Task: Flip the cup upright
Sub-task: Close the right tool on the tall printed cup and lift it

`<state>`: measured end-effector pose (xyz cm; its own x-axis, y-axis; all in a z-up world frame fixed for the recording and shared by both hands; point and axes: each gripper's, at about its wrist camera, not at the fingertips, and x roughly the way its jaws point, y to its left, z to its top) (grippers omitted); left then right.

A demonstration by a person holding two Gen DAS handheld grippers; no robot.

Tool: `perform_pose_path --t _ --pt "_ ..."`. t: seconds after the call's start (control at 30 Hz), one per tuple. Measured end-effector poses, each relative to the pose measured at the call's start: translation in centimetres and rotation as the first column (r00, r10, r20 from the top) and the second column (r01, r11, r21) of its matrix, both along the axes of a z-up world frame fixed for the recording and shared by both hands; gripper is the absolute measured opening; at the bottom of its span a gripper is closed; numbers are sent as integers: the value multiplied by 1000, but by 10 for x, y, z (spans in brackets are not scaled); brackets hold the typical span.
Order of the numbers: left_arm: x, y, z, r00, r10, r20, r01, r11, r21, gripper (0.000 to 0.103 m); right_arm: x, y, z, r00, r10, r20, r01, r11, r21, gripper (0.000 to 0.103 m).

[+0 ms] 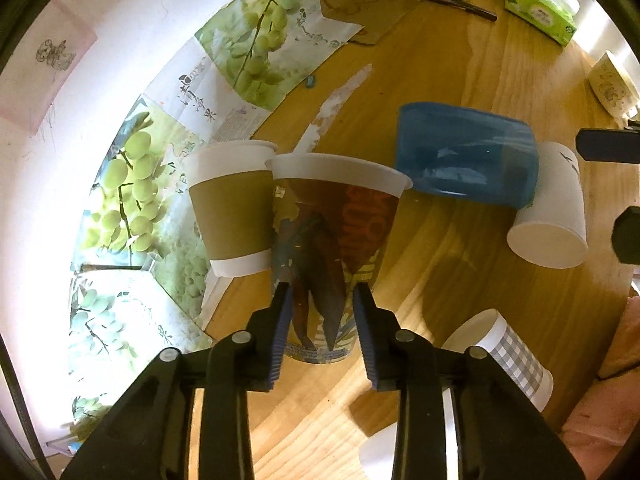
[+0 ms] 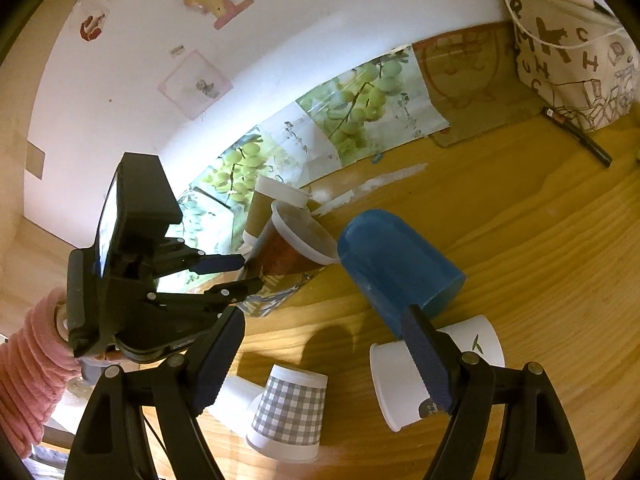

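My left gripper [image 1: 322, 292] is shut on a printed paper cup [image 1: 332, 216] with a red and brown pattern, holding its lower body; its white rim points up. The right wrist view shows this cup [image 2: 288, 248] tilted, mouth up, between the left gripper's fingers [image 2: 244, 276]. A brown-sleeved cup [image 1: 232, 208] stands upright right beside it. My right gripper [image 2: 324, 332] is open and empty above the table. A blue plastic cup [image 2: 396, 268] lies on its side. A white cup [image 2: 432, 376] lies on its side near my right finger. A grey-checked cup [image 2: 290, 412] stands upside down.
Grape-printed paper [image 1: 256, 36] lines the wall edge of the wooden table [image 1: 460, 60]. A green tissue pack [image 1: 540, 10], a black pen [image 1: 464, 4], a lettered bag [image 2: 576, 48] and a patterned bowl [image 1: 612, 84] sit at the far side. Another white cup [image 2: 236, 396] lies by the checked one.
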<state>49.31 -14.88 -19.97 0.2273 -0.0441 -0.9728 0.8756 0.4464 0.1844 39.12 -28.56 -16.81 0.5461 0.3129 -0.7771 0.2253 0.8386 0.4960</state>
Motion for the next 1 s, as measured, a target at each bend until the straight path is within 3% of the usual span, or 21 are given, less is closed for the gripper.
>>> perform_pose_path --t 0.23,0.4,1.0 --pt "10 2 -8 1000 15 -26 -15 1000 11 56 -2 -8 -2 1000 -25 -6 25 1000 13 81" --pt "15 1 -16 998 35 -53 -34 999 16 64 -2 -13 -2 999 -41 -10 41 999 24 81" --pt "32 10 -15 991 101 -93 -104 994 -36 66 1 -15 -11 998 -52 -47 53 998 40 81"
